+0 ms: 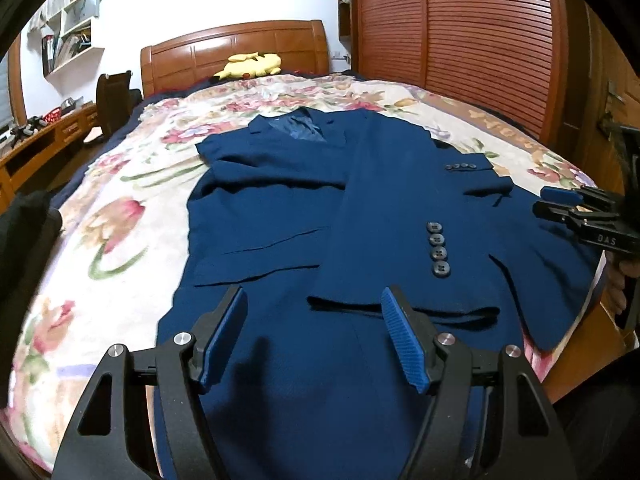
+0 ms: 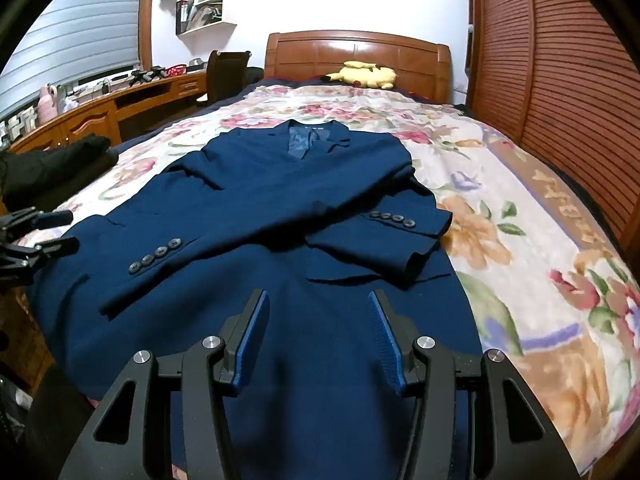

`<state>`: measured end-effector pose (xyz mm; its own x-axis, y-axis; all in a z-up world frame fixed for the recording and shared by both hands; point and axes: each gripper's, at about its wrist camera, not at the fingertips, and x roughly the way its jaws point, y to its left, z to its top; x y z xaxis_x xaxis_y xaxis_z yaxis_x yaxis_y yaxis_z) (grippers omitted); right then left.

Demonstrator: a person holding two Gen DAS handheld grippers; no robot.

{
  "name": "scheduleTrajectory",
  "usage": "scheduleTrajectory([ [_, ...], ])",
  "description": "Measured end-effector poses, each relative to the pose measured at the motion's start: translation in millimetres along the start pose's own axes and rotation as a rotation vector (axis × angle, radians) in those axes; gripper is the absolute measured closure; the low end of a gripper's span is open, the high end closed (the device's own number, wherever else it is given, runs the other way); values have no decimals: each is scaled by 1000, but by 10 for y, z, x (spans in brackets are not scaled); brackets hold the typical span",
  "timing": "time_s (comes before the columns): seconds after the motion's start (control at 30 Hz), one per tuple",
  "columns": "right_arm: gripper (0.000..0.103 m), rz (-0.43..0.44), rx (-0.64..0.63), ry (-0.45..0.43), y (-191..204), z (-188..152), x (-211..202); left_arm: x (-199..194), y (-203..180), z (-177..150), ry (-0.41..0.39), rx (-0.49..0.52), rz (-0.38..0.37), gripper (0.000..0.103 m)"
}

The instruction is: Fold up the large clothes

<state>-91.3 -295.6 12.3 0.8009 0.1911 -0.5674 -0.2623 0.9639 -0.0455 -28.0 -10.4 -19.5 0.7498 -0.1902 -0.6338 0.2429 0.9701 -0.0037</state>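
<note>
The jacket (image 2: 280,208) lies flat on the bed (image 2: 500,208), sleeves crossed over its front, collar toward the headboard (image 2: 356,56). I hold the left gripper (image 1: 314,334) and right gripper (image 2: 316,338) released over the hem. Next, I pinch both hem corners evenly and fold toward the collar, keeping the sleeves undisturbed.

Bedspread (image 2: 500,216): floral, pale ground with red, orange and purple blooms, covering the bed.
Headboard (image 2: 356,52): polished reddish wood, panelled, against the white wall.
Plush toy (image 2: 364,74): yellow, lying at the head of the bed just below the headboard.
Wardrobe (image 1: 460,28): slatted reddish-brown doors beside the bed.
Wall shelves (image 2: 208,0): white, cluttered with books and papers.
Desk (image 2: 100,108): long wooden unit under the window, small items scattered on top.
Chair (image 2: 228,74): dark, between desk and bed.
Window blind (image 2: 80,28): grey, lowered.
</note>
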Motion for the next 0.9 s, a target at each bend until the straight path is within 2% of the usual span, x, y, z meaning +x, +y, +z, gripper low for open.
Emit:
scheduleTrajectory([
  [0.13, 50, 5, 8, 3, -13, -6, 39, 141, -15, 32, 27, -16, -24, 33],
  [0.23, 50, 0, 3, 16, -21, -37, 89, 268, -20, 41, 64, -38, -51, 43],
  [0.43, 50, -4, 3, 18, -48, -21, 102, 416, -55, -4, 104, -57, -90, 49],
  [0.5, 50, -4, 1, 16, -51, -18, 96, 433, -45, -1, 114, -72, -119, 60],
  [0.57, 50, -5, -1, 17, -45, -21, 101, 438, -33, 16, 126, -79, -118, 89],
  [0.6, 50, -5, -3, 17, -56, -30, 110, 430, -38, 32, 131, -69, -110, 94],
  [0.67, 50, -7, -6, 19, -51, -31, 121, 405, -26, 78, 127, -56, -112, 98],
  [0.9, 50, -4, -14, 17, -101, -47, 120, 156, 248, 397, 19, -96, -37, 99],
])
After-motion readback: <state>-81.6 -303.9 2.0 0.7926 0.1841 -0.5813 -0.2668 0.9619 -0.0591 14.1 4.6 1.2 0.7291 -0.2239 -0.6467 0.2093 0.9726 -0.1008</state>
